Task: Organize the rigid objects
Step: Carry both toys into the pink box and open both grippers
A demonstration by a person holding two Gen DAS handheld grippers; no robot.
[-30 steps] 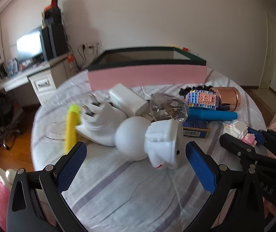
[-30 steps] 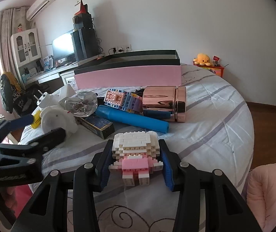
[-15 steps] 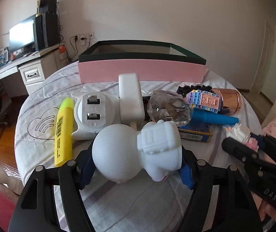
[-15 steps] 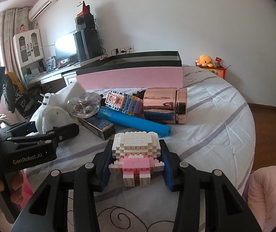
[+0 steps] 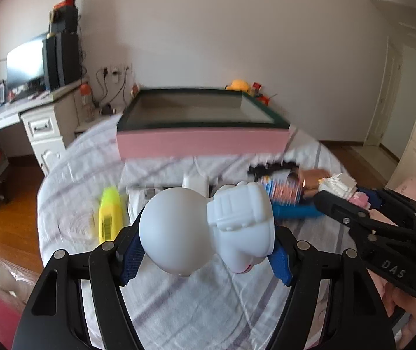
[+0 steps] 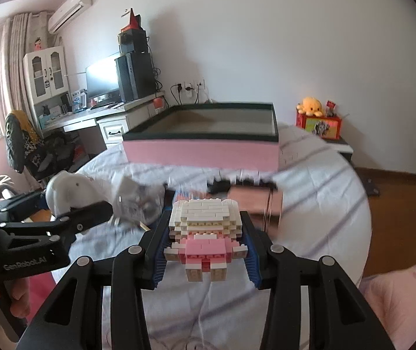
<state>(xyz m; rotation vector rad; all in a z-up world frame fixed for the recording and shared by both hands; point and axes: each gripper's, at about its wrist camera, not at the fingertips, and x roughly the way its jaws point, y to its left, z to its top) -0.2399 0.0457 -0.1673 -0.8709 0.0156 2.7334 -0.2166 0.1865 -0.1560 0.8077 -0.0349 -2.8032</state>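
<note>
My left gripper is shut on a white toy figure with a round head, held lying sideways above the striped bedsheet. My right gripper is shut on a white and pink brick figure, also lifted off the sheet. Each gripper shows in the other's view: the right gripper with the brick figure at the right, the left gripper with the white toy figure at the left. A pink box with a dark green rim stands open ahead, seemingly empty.
Between me and the box lie a yellow highlighter, a white charger, a coloured brick block, a blue tube and a rose-gold cylinder. A desk with a monitor stands left of the bed.
The left gripper's jaws went from wide open to shut on the white figure. Both grippers then rose off the sheet with their figures, so the box's inside now shows.
</note>
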